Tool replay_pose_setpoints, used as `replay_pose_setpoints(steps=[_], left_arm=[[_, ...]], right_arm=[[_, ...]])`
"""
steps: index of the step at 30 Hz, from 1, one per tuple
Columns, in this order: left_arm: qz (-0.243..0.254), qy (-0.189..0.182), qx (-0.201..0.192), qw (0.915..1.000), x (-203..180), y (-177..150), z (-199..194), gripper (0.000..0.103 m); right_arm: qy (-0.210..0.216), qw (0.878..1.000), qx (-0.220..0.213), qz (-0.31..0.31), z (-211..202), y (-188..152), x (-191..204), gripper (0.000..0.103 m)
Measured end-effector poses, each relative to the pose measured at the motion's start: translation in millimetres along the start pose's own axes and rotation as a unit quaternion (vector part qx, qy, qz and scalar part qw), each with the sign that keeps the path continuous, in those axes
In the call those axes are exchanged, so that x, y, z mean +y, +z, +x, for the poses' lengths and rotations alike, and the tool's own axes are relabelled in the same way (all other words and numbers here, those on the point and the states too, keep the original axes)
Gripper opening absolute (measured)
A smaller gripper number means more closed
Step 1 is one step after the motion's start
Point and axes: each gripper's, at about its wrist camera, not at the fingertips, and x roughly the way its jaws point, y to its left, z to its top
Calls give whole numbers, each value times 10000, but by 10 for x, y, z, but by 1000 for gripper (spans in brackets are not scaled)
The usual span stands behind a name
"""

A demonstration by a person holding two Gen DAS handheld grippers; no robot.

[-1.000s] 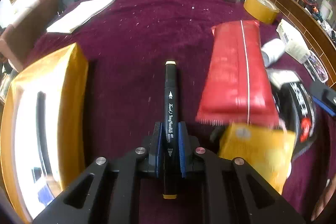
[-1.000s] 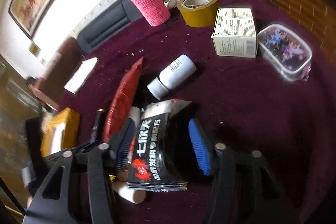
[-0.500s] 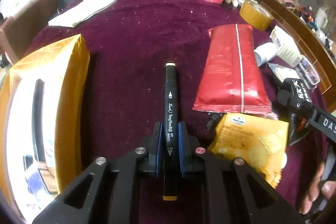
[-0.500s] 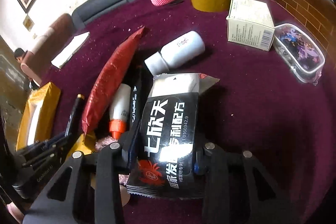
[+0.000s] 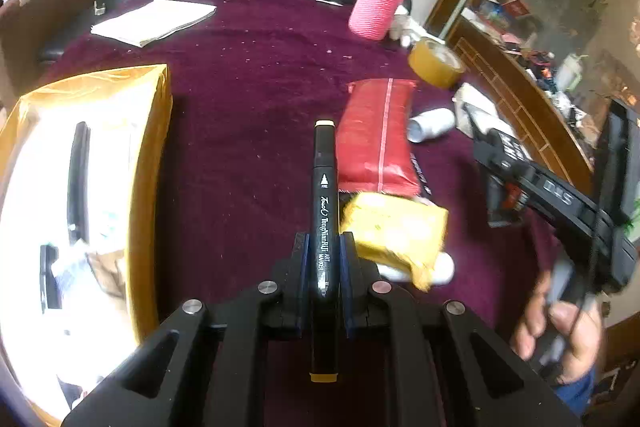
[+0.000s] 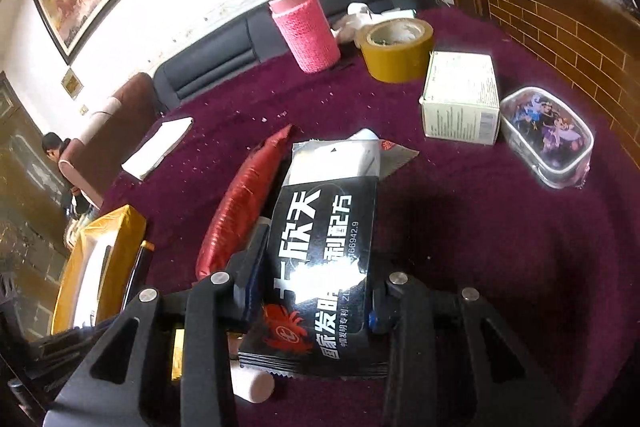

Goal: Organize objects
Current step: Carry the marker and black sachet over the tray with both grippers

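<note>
While a black marker pen [image 5: 323, 211] is clamped by the left gripper [image 5: 323, 259], an open yellow box [image 5: 148, 163] is seen at left. A black printed sachet [image 6: 324, 259] is clamped by the right gripper [image 6: 316, 291].

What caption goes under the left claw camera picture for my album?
Left claw holds a black marker above the purple tablecloth, beside an orange box.
</note>
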Motion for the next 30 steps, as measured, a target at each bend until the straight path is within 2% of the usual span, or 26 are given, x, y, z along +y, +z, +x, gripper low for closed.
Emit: replay_pose_setpoints(steps=[15,30], left_arm=[[-168,-398,-350,9985,262,-242,-637,11],[-420,-395,-669,9961,635,-378,-1016,12]], right_arm=[[24,9988,-374,-311,-41,-39,185,35],[56,9960,-532,-709,-73,-126,385,35]])
